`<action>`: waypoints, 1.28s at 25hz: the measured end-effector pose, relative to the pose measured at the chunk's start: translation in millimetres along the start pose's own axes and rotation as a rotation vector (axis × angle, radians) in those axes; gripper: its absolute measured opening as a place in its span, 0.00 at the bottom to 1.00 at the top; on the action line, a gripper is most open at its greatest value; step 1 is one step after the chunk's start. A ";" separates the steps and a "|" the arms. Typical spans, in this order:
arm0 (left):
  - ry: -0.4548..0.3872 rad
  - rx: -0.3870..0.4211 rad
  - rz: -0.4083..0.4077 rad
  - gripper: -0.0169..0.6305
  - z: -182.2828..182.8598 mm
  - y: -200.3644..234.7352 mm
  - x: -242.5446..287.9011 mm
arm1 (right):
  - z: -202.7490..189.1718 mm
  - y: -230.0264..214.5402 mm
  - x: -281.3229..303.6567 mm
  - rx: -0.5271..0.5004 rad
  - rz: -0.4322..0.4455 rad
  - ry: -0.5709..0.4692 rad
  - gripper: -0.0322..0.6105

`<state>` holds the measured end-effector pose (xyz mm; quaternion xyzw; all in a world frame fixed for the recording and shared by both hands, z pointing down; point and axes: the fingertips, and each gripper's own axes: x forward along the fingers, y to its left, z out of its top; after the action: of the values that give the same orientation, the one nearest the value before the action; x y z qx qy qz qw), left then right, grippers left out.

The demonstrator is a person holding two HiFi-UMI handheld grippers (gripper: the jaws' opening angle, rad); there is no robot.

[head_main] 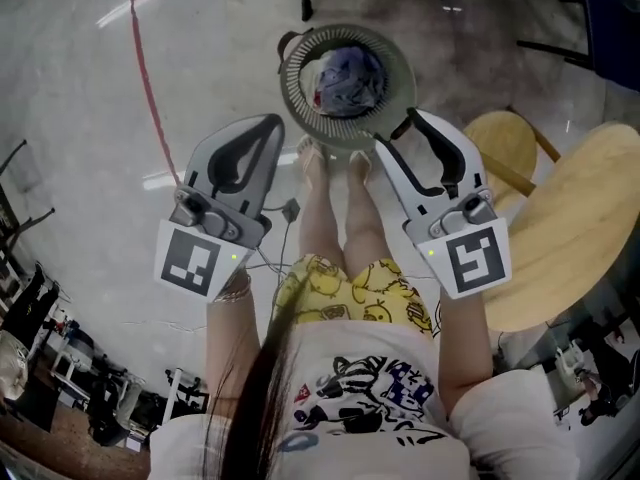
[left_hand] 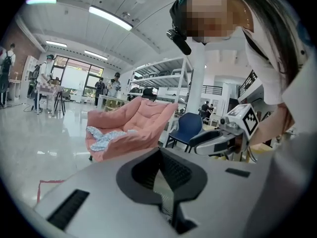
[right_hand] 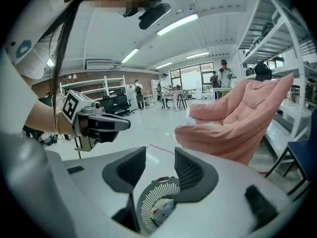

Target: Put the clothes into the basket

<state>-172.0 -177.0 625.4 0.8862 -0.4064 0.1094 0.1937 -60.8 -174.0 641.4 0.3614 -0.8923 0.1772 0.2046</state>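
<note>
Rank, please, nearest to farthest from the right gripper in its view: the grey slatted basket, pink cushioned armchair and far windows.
1. Grey slatted basket, below the jaws.
2. Pink cushioned armchair, to the right.
3. Far windows, at the back.

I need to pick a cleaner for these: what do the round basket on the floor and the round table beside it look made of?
The basket is probably moulded plastic in matte grey: its wall is a ring of thin, even slats. The table looks like wood or wood veneer, pale and smooth with a slight sheen. Faint grain streaks run across its top, though a printed laminate can't be ruled out.
</note>
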 end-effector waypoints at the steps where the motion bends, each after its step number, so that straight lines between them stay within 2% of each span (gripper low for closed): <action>1: -0.011 0.009 -0.001 0.04 7.9 -2.1 -1.8 | 5.8 0.6 -4.1 -0.007 -0.001 -0.008 0.33; 9: -0.078 0.087 -0.015 0.04 70.4 -23.1 -25.3 | 65.7 7.1 -42.6 -0.057 -0.021 -0.097 0.33; 20: -0.097 0.117 -0.063 0.05 111.3 -54.7 -43.0 | 122.4 15.5 -78.0 -0.092 -0.037 -0.171 0.33; 26: -0.130 0.124 -0.107 0.05 141.4 -74.4 -48.1 | 134.3 14.3 -96.7 -0.114 -0.044 -0.166 0.33; 32: -0.152 0.130 -0.119 0.05 164.7 -82.0 -55.6 | 154.5 13.0 -114.6 -0.071 -0.039 -0.216 0.33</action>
<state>-139.3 -161.7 436.7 0.9252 -0.3587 0.0561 0.1105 -31.7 -171.3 450.9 0.3883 -0.9076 0.1017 0.1235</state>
